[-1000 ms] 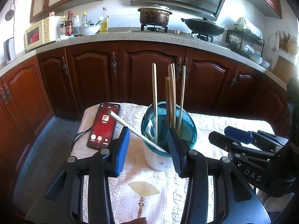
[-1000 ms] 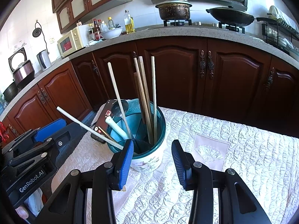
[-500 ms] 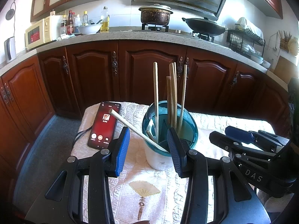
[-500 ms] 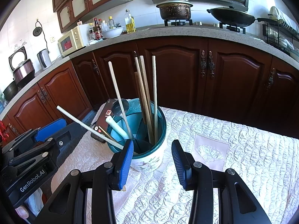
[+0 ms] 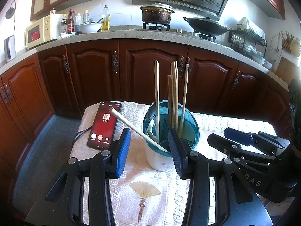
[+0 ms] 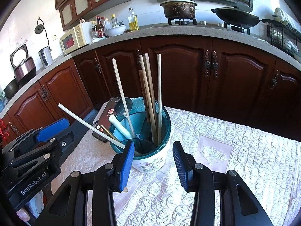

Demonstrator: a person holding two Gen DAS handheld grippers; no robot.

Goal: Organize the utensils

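Right wrist view: your right gripper [image 6: 153, 159] gapes empty just before the utensil holder [image 6: 150, 160]; your left gripper [image 5: 149, 150] likewise.

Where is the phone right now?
In the left wrist view the phone lies face up on the cloth, left of the utensil holder, its screen lit.

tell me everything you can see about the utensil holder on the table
The utensil holder is a white pot with a floral print low on its side and a teal translucent divided insert. It stands upright on the quilted tablecloth, beside a phone. Several chopsticks stand in it, one leaning far out over the rim, with a white spoon. Neither claw touches it.
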